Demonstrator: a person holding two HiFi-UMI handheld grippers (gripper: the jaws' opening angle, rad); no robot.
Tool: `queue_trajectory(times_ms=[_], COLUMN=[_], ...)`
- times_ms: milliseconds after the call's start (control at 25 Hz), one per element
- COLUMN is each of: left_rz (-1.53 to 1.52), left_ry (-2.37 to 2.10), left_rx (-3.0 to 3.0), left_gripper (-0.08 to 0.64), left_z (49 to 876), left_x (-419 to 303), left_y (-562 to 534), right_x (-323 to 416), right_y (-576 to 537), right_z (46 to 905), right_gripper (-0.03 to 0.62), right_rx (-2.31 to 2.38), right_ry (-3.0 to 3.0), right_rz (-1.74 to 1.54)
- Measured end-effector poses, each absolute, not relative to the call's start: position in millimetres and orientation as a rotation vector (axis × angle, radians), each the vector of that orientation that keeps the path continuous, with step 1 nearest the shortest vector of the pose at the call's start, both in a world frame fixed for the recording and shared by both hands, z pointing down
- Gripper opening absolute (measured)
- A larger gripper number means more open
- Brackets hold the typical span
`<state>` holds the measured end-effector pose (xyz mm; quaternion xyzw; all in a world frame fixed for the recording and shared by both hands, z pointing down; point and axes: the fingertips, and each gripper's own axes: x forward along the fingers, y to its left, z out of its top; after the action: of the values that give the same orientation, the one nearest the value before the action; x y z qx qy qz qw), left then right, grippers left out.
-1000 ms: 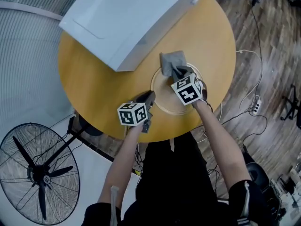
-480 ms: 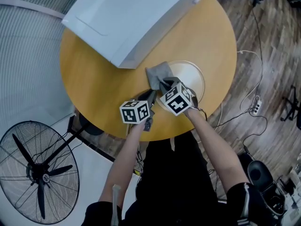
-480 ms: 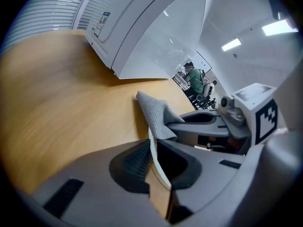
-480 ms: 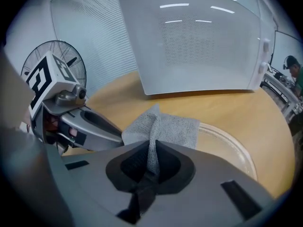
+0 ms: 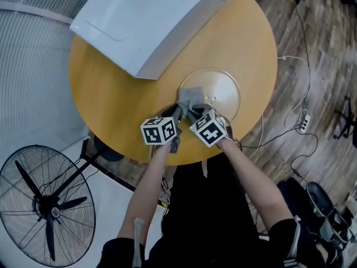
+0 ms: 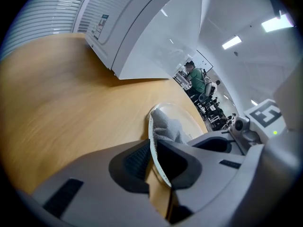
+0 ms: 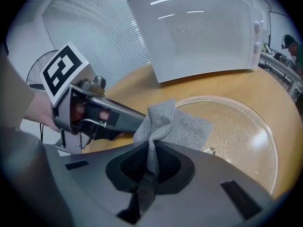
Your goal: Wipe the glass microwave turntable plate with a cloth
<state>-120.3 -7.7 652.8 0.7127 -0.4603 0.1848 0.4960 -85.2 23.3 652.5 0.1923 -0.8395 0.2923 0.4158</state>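
Observation:
The round glass turntable plate (image 5: 218, 89) (image 7: 236, 126) lies on the round wooden table (image 5: 111, 88), near its front edge. My left gripper (image 5: 177, 115) (image 6: 152, 162) is shut on the plate's near-left rim (image 6: 154, 148), which runs edge-on between its pads. My right gripper (image 5: 192, 109) (image 7: 150, 167) is shut on a grey cloth (image 5: 189, 97) (image 7: 177, 124). The cloth spreads over the plate's left part, right next to the left gripper's jaws.
A white microwave (image 5: 148, 21) (image 7: 199, 32) (image 6: 142, 37) stands at the back of the table, close behind the plate. A floor fan (image 5: 47, 205) stands lower left beside the table. Cables (image 5: 295, 116) trail over the wooden floor at the right.
My right gripper has drawn the cloth from the plate's far side toward me and to the left, ending beside the left gripper. The left gripper has stayed on the rim.

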Motion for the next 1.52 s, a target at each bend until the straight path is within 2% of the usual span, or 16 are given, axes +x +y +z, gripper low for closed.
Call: queue_trajectory(times_ms=[840, 1320, 1520], left_rz=[0.487, 0.495, 0.505], left_ry=[-1.175, -1.183, -1.192], left_rx=[1.748, 1.756, 1.765], left_gripper=[0.041, 0.041, 0.041], left_z=[654, 652, 652], left_x=[-122, -120, -119], left_y=[-6, -6, -6], right_x=[5, 79, 89], right_y=[86, 26, -16], right_z=[659, 655, 653], right_gripper=[0.023, 0.023, 0.023], right_rx=[0.396, 0.591, 0.674], right_ry=[-2.004, -1.959, -1.955], right_rz=[0.645, 0.706, 0.694])
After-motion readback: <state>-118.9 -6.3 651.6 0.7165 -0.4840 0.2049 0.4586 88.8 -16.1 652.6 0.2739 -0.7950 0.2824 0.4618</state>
